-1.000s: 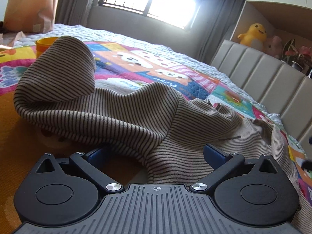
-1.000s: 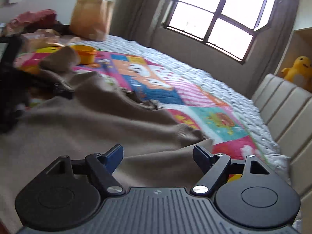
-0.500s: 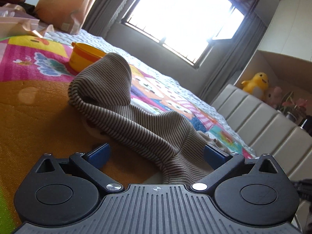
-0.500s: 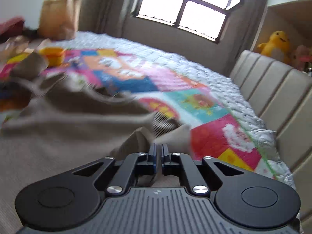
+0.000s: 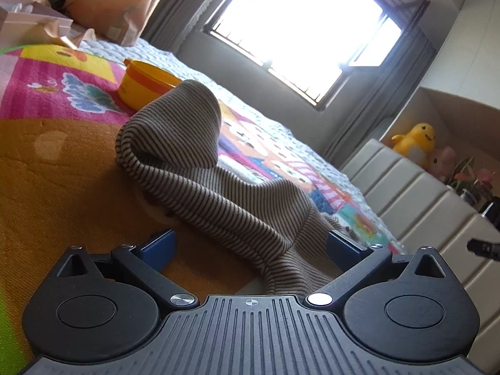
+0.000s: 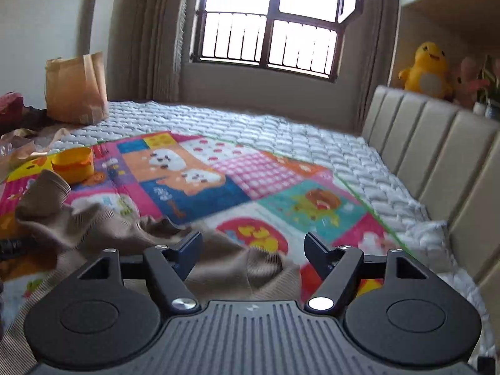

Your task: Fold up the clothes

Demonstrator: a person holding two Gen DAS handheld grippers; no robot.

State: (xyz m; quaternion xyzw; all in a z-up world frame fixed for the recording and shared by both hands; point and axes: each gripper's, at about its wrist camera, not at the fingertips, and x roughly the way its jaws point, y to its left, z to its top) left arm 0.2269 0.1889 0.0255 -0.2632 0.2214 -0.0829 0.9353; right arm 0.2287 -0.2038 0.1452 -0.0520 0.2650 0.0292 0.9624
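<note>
A beige sweater with thin dark stripes (image 5: 218,200) lies rumpled on a colourful play mat (image 6: 250,172) on the bed. In the left wrist view one sleeve humps up and runs back between the wide blue pads (image 5: 156,245) of my left gripper (image 5: 250,245). That gripper is open and its pads do not press the cloth. In the right wrist view the sweater (image 6: 103,237) spreads to the left and under my right gripper (image 6: 253,247). Its jaws are opening, and a fold of cloth lies below them, untouched by the pads.
A yellow bowl (image 6: 73,164) stands on the mat just beyond the sleeve. A brown paper bag (image 6: 75,89) and crumpled wrapping sit at the far left. A padded headboard (image 6: 437,147) runs along the right, with a yellow plush toy (image 6: 426,70) on the shelf above.
My right gripper closed on a fold of the sweater half a second ago and has since opened and risen. My left gripper stayed open while it shifted and rolled along the sleeve.
</note>
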